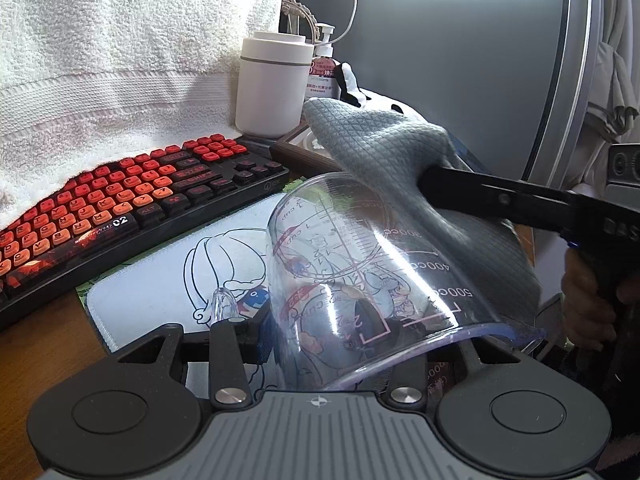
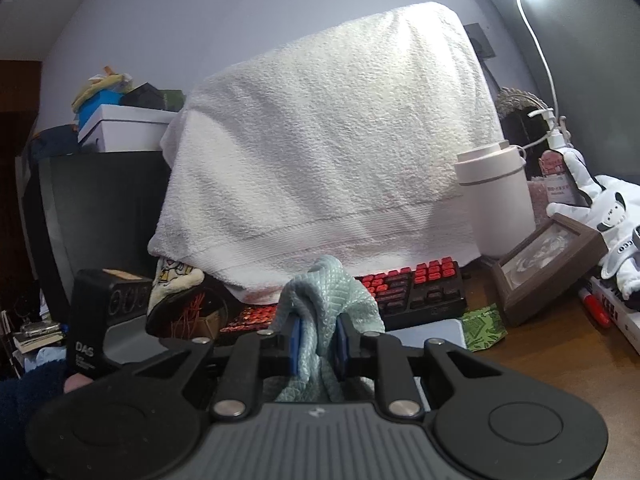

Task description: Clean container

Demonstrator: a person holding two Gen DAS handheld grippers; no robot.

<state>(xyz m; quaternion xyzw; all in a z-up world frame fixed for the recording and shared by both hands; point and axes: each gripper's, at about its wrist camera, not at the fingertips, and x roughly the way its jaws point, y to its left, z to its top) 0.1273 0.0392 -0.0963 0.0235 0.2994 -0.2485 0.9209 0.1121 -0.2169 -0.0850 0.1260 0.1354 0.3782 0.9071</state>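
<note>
Left gripper [image 1: 332, 344] grasps a clear plastic measuring cup [image 1: 360, 276] by its rim; the cup lies tilted on its side in the air above the mouse pad [image 1: 168, 280], mouth toward the camera, base pointing away, printed graduations visible on the wall. Right gripper [image 2: 318, 344] is clenched on a grey-green quilted cloth [image 2: 328, 292], bunched between its blue pads [image 2: 293, 340]. In the left wrist view the same cloth drapes over the upper right side of the cup, touching its outer wall, with the right gripper's black finger pressed into it from the right. Behind the cup on the wooden tabletop [image 1: 48, 340]: a keyboard [image 1: 120, 208] with red and orange keys, partly under a white towel [image 2: 320, 140]; a white cylindrical canister [image 1: 272, 84]; a pump bottle [image 1: 324, 64] just beside it; a dark wooden frame [image 2: 548, 268] to the right.
</note>
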